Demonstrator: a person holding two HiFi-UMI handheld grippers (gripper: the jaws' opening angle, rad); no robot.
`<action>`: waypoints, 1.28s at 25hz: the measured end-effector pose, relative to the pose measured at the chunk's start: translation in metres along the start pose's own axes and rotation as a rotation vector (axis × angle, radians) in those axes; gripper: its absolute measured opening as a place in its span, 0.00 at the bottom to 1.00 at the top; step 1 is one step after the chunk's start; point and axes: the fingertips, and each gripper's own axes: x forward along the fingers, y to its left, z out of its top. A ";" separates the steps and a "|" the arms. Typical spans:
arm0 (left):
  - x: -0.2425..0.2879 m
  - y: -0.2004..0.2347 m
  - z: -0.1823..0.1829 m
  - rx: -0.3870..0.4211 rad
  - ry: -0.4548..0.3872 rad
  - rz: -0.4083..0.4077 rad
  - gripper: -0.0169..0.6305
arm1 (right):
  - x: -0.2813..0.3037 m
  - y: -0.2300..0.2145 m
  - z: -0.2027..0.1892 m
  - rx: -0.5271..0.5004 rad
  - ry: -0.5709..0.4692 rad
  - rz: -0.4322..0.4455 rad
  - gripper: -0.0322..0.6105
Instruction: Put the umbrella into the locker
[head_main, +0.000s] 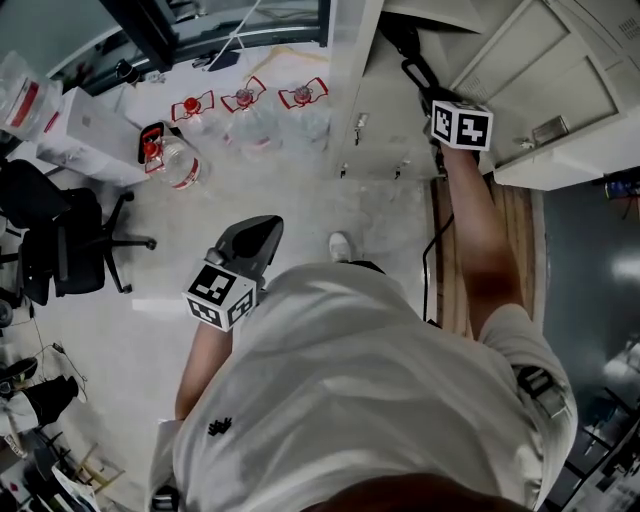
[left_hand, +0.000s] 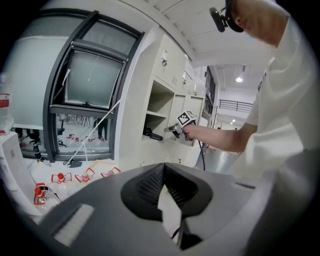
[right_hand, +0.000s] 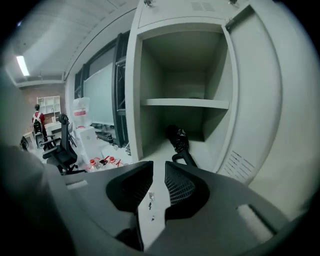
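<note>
The black folded umbrella (right_hand: 178, 139) lies on the floor of the open locker compartment (right_hand: 150, 150), under its shelf (right_hand: 185, 103), handle end toward me. It also shows in the head view as the umbrella (head_main: 412, 58) and from the side as the umbrella (left_hand: 152, 134). My right gripper (right_hand: 159, 172) hovers just outside the compartment, near the handle; its jaws stand a narrow gap apart with nothing between them. The head view shows the right gripper (head_main: 440, 100) at the locker mouth. My left gripper (left_hand: 163, 167) is shut and empty, held low and away from the locker, as the left gripper (head_main: 262, 228) over the floor.
The locker door (right_hand: 250, 90) stands swung open to the right. Water bottles (head_main: 175, 160) and bottle packs (head_main: 245, 100) lie on the floor at the left, near a white box (head_main: 85, 135) and a black office chair (head_main: 60, 240). A cable (head_main: 430, 260) runs down beside my right arm.
</note>
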 end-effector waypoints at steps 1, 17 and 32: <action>-0.004 -0.002 -0.002 0.000 -0.002 -0.001 0.11 | -0.007 0.005 -0.004 0.003 -0.004 0.003 0.16; -0.061 -0.038 -0.037 0.012 -0.006 -0.058 0.11 | -0.137 0.100 -0.107 0.079 0.014 0.057 0.05; -0.088 -0.061 -0.055 0.038 -0.008 -0.119 0.11 | -0.227 0.194 -0.170 0.097 0.019 0.166 0.05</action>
